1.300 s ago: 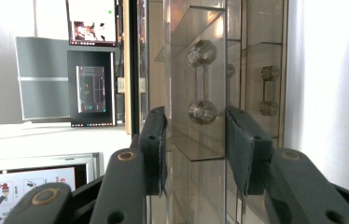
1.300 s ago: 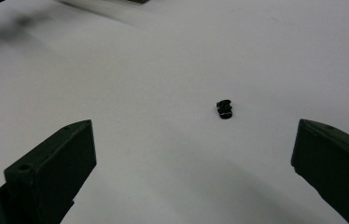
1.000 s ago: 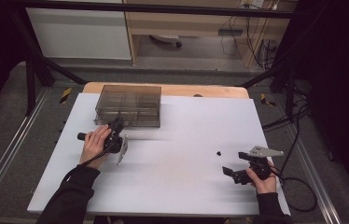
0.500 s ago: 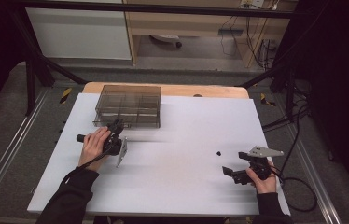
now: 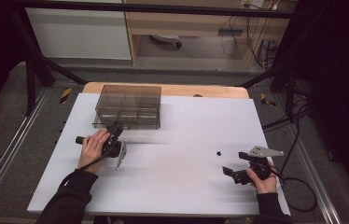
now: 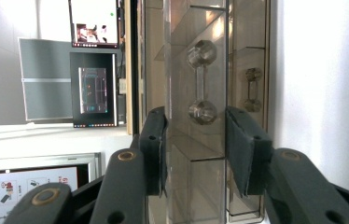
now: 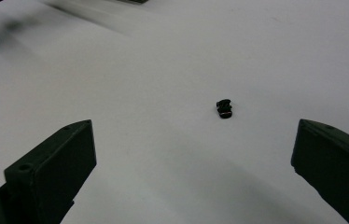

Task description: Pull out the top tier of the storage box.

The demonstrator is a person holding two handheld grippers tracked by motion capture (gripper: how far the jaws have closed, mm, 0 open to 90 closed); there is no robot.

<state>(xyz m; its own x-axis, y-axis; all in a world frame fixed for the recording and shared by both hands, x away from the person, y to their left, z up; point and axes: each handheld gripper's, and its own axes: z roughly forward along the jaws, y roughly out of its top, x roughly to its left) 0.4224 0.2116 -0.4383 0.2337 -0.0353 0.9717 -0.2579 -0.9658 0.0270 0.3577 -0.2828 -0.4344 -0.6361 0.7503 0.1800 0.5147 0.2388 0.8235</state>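
A smoky, see-through plastic organizer box (image 5: 127, 106) stands at the far left of the white bench (image 5: 177, 186), its inside split by thin clear walls into compartments. The left tool (image 5: 115, 129) grips the box's near edge, its two padded black jaws pressed on either side of the wall, where two dumbbell-shaped clear handles (image 6: 201, 81) show. The right tool (image 5: 231, 173) is released, jaws wide apart, near one small black piece (image 7: 224, 108) lying alone on the smooth bench.

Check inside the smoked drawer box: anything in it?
The drawer box shows dividers and no contents I can make out through its tinted walls. Left gripper straddles a drawer handle. The tint hides the drawer bottoms.
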